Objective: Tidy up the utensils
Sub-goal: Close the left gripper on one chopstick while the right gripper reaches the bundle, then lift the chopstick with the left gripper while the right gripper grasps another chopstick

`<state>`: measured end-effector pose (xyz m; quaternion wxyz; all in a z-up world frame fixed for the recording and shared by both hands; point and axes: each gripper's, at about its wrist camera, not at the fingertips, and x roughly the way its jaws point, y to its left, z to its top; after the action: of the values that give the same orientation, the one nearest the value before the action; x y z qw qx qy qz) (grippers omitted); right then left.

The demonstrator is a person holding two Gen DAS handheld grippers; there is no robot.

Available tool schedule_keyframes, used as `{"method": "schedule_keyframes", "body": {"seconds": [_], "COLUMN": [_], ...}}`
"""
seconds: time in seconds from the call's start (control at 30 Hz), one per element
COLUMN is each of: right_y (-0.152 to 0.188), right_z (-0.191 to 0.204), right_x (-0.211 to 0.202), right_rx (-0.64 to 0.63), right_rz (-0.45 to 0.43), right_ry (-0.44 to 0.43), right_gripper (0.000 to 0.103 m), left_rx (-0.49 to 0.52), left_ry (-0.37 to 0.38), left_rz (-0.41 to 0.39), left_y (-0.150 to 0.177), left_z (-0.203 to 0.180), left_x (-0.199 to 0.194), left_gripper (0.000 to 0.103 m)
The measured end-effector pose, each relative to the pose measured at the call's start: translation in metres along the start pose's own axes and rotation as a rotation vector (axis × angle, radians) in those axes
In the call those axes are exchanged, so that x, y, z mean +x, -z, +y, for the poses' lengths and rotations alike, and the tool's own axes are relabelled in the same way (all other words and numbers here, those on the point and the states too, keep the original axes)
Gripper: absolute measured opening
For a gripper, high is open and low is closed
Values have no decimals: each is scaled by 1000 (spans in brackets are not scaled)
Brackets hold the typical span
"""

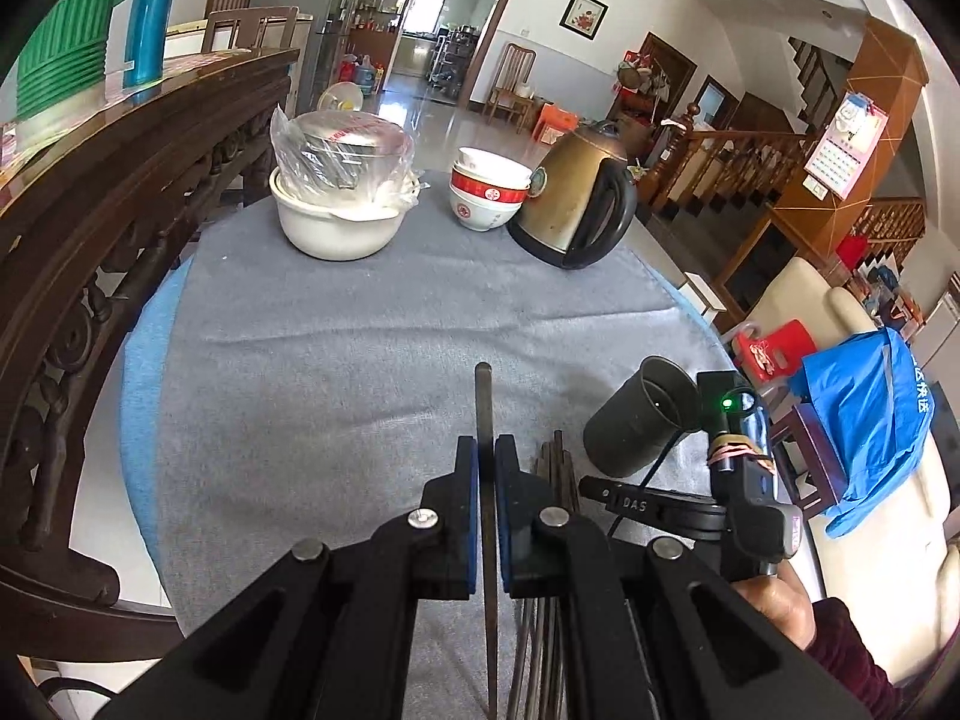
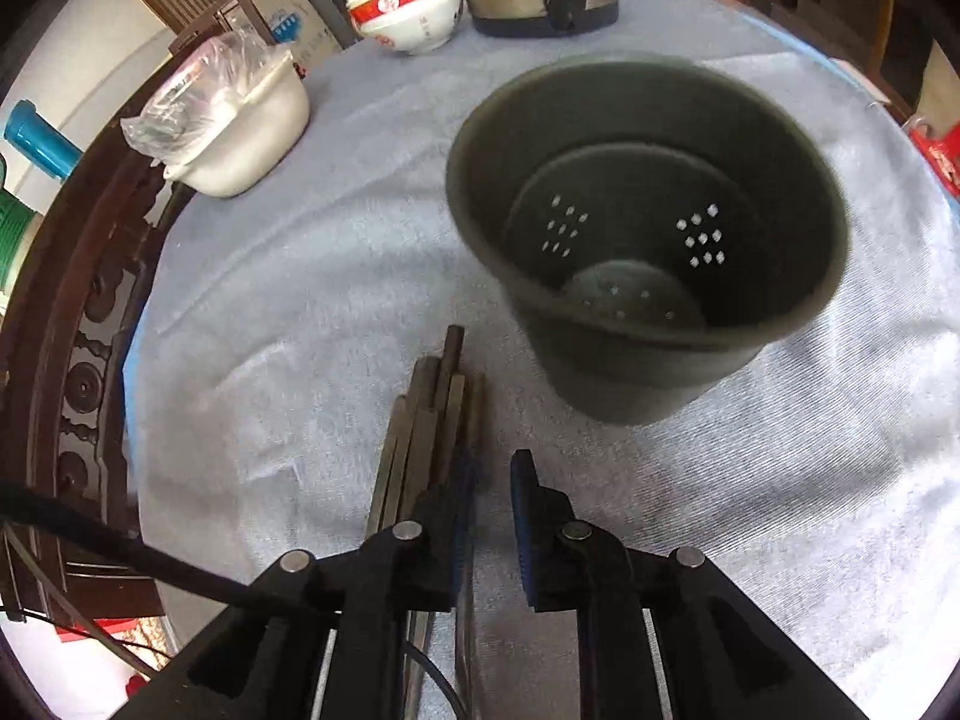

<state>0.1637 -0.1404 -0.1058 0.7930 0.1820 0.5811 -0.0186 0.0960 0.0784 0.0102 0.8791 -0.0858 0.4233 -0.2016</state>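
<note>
My left gripper (image 1: 486, 456) is shut on a single dark chopstick (image 1: 483, 402), held above the grey cloth and pointing away from me. Several more dark chopsticks (image 1: 555, 468) lie in a bundle on the cloth just right of it; they also show in the right wrist view (image 2: 432, 420), partly under my left finger there. A dark green utensil holder (image 1: 639, 420) with small drain holes stands to the right, empty inside (image 2: 648, 210). My right gripper (image 2: 493, 480) is open and empty, just in front of the holder and right of the bundle.
At the far side of the round table's grey cloth (image 1: 360, 312) stand a white pot with a plastic-wrapped lid (image 1: 339, 198), stacked red-and-white bowls (image 1: 489, 189) and a brass kettle (image 1: 576, 198). A carved dark wooden rail (image 1: 90, 228) borders the left.
</note>
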Motion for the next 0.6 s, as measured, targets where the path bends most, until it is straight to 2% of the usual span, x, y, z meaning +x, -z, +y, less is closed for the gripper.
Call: {"method": "schedule_keyframes", "body": {"seconds": [0.13,0.4,0.5,0.6], "right_y": [2,-5,-7,-1], "right_z": [5,26,21,17], "right_x": [10,22,22,13], "right_rx": [0,-88,-88,-88], "right_rz": [25,9,10,-30], "right_ry": [0,77,21,-34], "right_gripper": [16,15,8,8], "left_rx": [3,2,2,5], "left_ry": [4,-5,-7,-14], "left_rz": [-2,-11,-11,-20], "left_y": [1,0,1,1], "left_z": [0,-1,-3,-6], "left_x": [-2,-9,-11,-16], "left_gripper": [5,5,5,5]}}
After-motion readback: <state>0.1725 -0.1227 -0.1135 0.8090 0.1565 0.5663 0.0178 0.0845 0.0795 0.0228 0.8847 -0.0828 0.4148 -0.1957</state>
